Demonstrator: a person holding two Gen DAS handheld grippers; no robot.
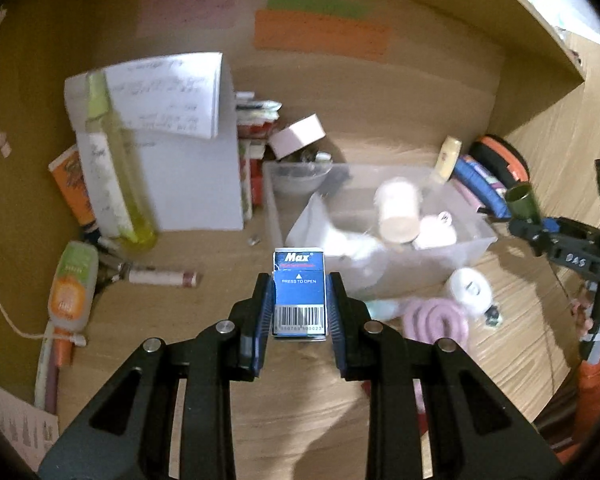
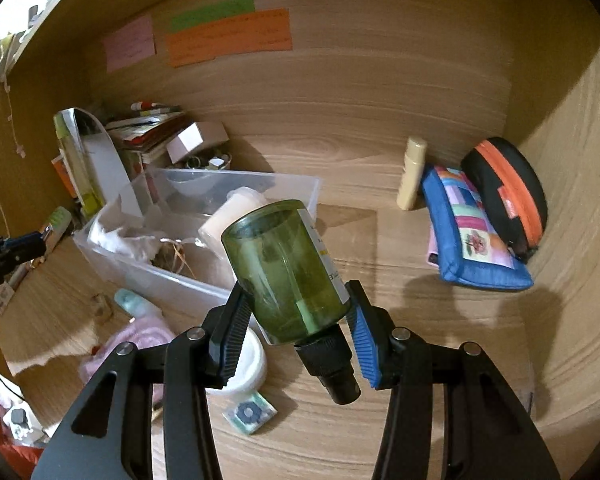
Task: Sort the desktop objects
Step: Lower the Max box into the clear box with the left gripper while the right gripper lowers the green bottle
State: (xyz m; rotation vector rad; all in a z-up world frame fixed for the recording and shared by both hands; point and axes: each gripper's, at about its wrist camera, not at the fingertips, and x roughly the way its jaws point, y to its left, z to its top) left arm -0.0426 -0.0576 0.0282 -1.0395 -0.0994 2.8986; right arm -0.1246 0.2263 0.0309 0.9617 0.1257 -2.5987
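Note:
My left gripper [image 1: 299, 292] is shut on a small blue "Max" box [image 1: 299, 286] and holds it above the wooden desk, just in front of the clear plastic bin [image 1: 472, 246]. My right gripper [image 2: 298, 304] is shut on a green glass bottle [image 2: 284, 268] with a black cap, held with its base pointing away, near the bin's right front corner [image 2: 312, 192]. The bottle also shows in the left wrist view [image 1: 522, 200]. The bin holds a cream cylinder [image 1: 398, 210], white tissue and small items.
On the left stand a white box [image 1: 196, 184], a yellow spray bottle [image 1: 112, 168], tubes and a lip balm [image 1: 164, 278]. A pink coil [image 1: 436, 318] and a white round jar [image 1: 470, 288] lie in front of the bin. A blue pouch [image 2: 468, 236], a black-orange case [image 2: 504, 196] and a cream tube [image 2: 412, 172] are at the right.

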